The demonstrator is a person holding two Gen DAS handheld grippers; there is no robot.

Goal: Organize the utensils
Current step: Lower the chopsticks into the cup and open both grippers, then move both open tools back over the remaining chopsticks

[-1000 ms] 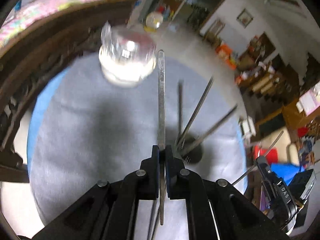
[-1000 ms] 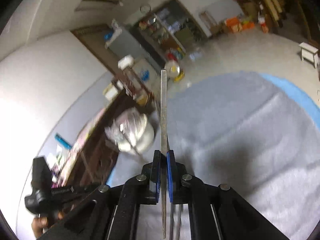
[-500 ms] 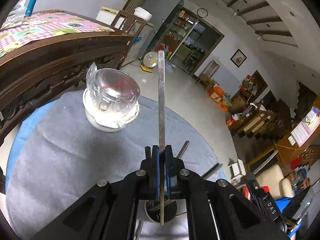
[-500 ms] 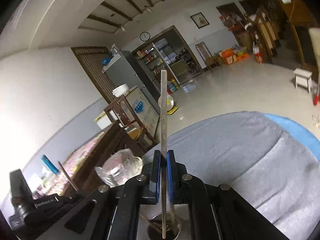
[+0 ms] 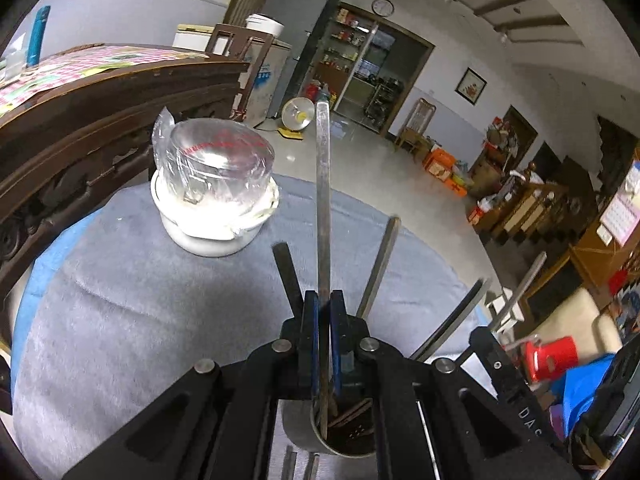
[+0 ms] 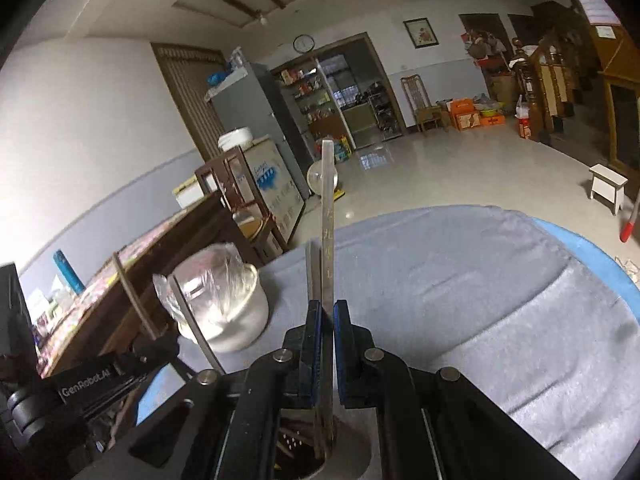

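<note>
Two flat metal utensils are being held at once, one in each gripper, and each is pinched near its lower part so that the long handle stands up and away from the jaws. In the left wrist view, the left gripper [image 5: 324, 340] is closed tight on a steel utensil [image 5: 322, 200], whose lower end is seen just below the jaws, inside the rim of a round metal holder [image 5: 304, 436]. Other handles [image 5: 378, 264] already lean out of that holder on both sides of the jaws, which suggests that it is where the utensils are being collected.

In the right wrist view, the right gripper [image 6: 327, 350] is likewise clamped on a second steel utensil [image 6: 328, 220], and its lower end is seen dipping into the holder's mouth [image 6: 344, 466] directly beneath the jaws. A grip this low on the shaft is judged to give control of the tip as it is guided into the opening.

Ahead of the jaws and to their left, a plastic-wrapped bowl [image 5: 214, 192] is seen on the grey cloth [image 5: 120, 320], well apart from the holder. Release is judged to be the next step.
</note>
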